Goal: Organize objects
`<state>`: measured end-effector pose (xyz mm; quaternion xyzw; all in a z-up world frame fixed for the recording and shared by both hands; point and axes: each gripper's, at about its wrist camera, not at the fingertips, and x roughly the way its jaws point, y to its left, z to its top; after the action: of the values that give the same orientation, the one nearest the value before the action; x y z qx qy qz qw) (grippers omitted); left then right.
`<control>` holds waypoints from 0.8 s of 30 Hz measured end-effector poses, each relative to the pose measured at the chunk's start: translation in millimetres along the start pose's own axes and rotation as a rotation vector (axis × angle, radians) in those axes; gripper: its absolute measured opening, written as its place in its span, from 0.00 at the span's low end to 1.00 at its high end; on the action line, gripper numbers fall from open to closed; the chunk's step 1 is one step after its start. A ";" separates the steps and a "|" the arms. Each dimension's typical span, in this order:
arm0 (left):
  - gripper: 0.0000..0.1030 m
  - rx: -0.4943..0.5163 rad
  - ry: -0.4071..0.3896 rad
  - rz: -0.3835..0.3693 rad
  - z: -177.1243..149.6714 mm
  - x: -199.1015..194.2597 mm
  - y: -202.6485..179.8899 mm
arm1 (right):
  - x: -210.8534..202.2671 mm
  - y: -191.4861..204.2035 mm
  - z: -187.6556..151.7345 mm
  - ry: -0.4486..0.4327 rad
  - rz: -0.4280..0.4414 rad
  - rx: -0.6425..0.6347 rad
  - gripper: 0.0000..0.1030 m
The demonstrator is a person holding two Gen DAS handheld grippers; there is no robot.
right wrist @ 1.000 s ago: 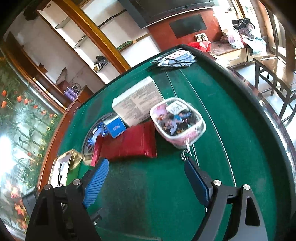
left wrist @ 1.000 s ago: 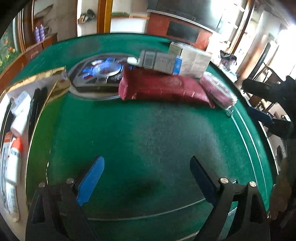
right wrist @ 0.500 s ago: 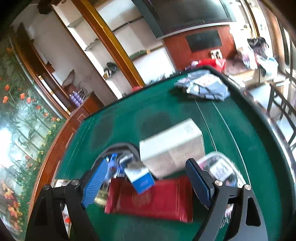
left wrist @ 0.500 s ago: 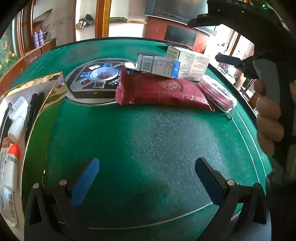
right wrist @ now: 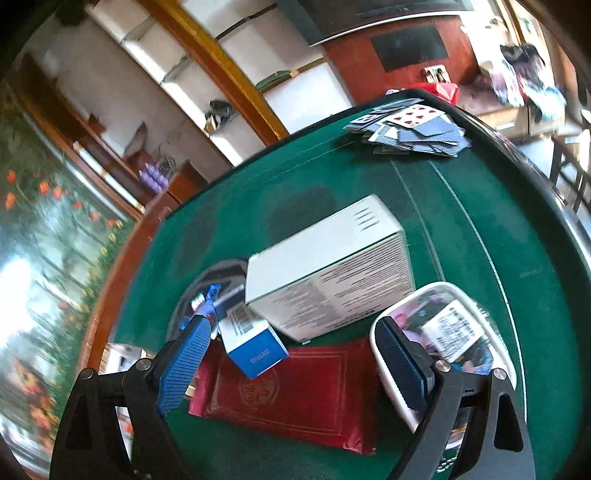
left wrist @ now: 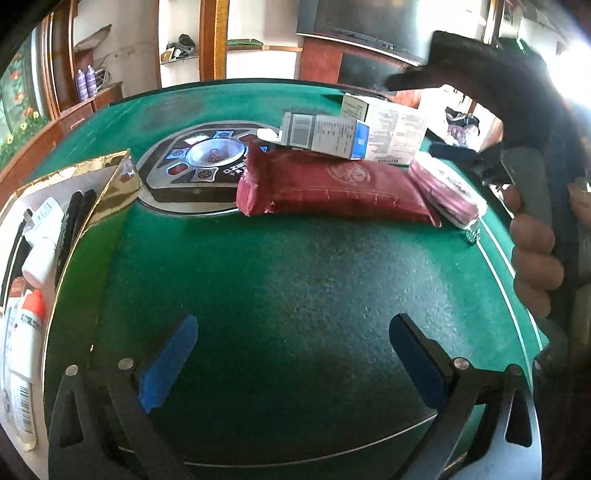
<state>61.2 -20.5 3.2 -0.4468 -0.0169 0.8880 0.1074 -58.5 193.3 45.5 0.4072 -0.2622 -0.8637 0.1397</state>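
While only the right wrist view shows playing cards (right wrist: 410,134) beyond the white box (right wrist: 328,273), both the left gripper (left wrist: 291,360) and the right gripper (right wrist: 295,365) stand released, empty.

Daylight glare upper right; fisheye-warped edges; right view motion-blurred.

Home living or games room. Green felt card table (left wrist: 295,280) under both grippers, round grey dice console (left wrist: 207,162) set into its centre ahead of the left one. Loose blue-backed playing cards (right wrist: 410,129) far ahead of the right gripper. Beyond: white wall shelves with wooden posts (right wrist: 229,74), dark flat television (left wrist: 362,26), floral mural (right wrist: 44,229) off left.
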 end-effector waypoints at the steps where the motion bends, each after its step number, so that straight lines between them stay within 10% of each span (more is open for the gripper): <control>1: 1.00 -0.006 -0.003 -0.009 0.0 -0.6 1.4 | -2.6 -10.7 2.8 0.002 0.036 0.050 0.91; 7: 1.00 -0.023 -0.012 -0.029 -0.4 -3.3 3.1 | -3.3 -40.4 6.6 0.010 0.157 0.188 0.91; 15: 1.00 -0.030 -0.015 -0.038 -0.2 -3.8 3.0 | -26.0 -39.3 9.5 -0.104 -0.056 0.143 0.92; 24: 1.00 -0.042 -0.021 -0.053 -0.1 -5.4 4.9 | -13.4 -41.9 3.5 -0.040 -0.068 0.090 0.94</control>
<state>63.5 -26.5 6.8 -0.4390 -0.0482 0.8890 0.1212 -53.9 235.1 32.0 0.4045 -0.2894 -0.8632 0.0866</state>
